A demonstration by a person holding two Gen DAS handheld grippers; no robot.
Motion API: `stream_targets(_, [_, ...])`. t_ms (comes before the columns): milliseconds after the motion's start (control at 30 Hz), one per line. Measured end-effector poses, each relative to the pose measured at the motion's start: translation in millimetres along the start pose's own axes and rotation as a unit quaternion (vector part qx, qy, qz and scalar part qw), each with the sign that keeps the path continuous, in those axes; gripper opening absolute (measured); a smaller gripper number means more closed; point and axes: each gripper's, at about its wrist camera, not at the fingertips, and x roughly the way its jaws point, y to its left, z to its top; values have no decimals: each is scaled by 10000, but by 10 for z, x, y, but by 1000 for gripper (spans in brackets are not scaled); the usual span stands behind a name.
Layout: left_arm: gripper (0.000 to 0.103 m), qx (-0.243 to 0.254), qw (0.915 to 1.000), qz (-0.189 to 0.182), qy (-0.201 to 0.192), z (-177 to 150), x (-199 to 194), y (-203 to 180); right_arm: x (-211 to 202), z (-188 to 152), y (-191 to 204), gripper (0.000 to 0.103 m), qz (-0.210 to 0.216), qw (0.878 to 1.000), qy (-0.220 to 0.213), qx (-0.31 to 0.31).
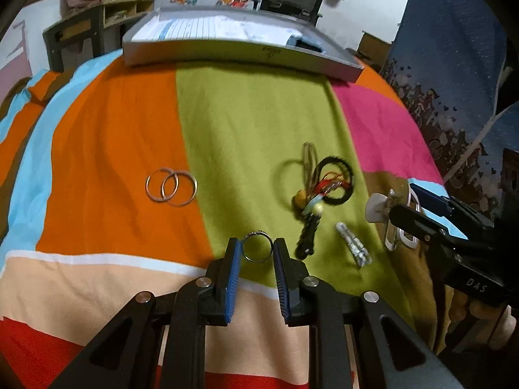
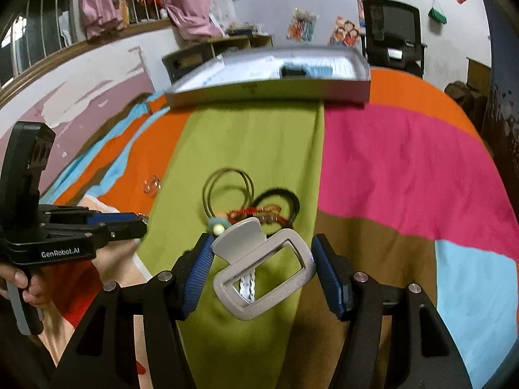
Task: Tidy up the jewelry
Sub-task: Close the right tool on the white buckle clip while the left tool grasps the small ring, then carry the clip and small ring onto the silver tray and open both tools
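**Ring and hair clip held, box waiting at the back**

A small silver ring (image 1: 258, 246) is held between the blue pads of the left gripper (image 1: 257, 249). The jaws are closed in on it from both sides, and it is pinched just above the green stripe of the blanket (image 1: 253, 123). The ring is thin, round and shiny, with a tiny bumpy bit on top.

A big grey hair clip (image 2: 264, 267) is clamped between the jaws of the right gripper (image 2: 262, 261). It looks like smooth plastic, with a boxy open frame and a curved tab.

The step in hand seems to be the picking up. Next, both pieces probably have to be carried to the flat grey box (image 1: 227, 53) at the far end of the blanket and let go inside. The ring is slim and slippery, so a steady squeeze would be needed on the way.

More things are left on the blanket. Two thin metal hoops (image 1: 171, 188) are lying crossed on the orange stripe. A tangle of a black hair tie, red string and beads (image 1: 319, 184) is lying on the green, with a small silver clip (image 1: 353, 244) near it. The blanket is soft and striped in bright colours.
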Motion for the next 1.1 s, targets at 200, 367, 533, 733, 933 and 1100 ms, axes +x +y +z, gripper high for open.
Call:
stream_targets(200, [20,-27,9986,28,-530,193,-221,-95,-175,318,-13,57,-20,9966,-783,-241])
stream_targets(367, [20,-147,9928,19,-1190,674,-323,-116,-134,826,-224,57,-161,9890,-1467,-127])
stream_targets(533, [20,-322,9831,20,-1805,1329,-221,-169,-8,1357,-431,57,-307,9796,-1987,31])
stream_targets(733, [20,-366,9827,48,-1815,1967,190,-156,328,1715,-685,57,-473,9753,-2156,43])
stream_targets(933, [20,-543,9894,131,-1343,2191,733,-75,701,1764,-871,57,-507,9804,-1895,182])
stream_targets(1100, [20,-748,9889,201,-1269,2137,932,-53,838,1772,-873,57,-591,9826,-1758,46])
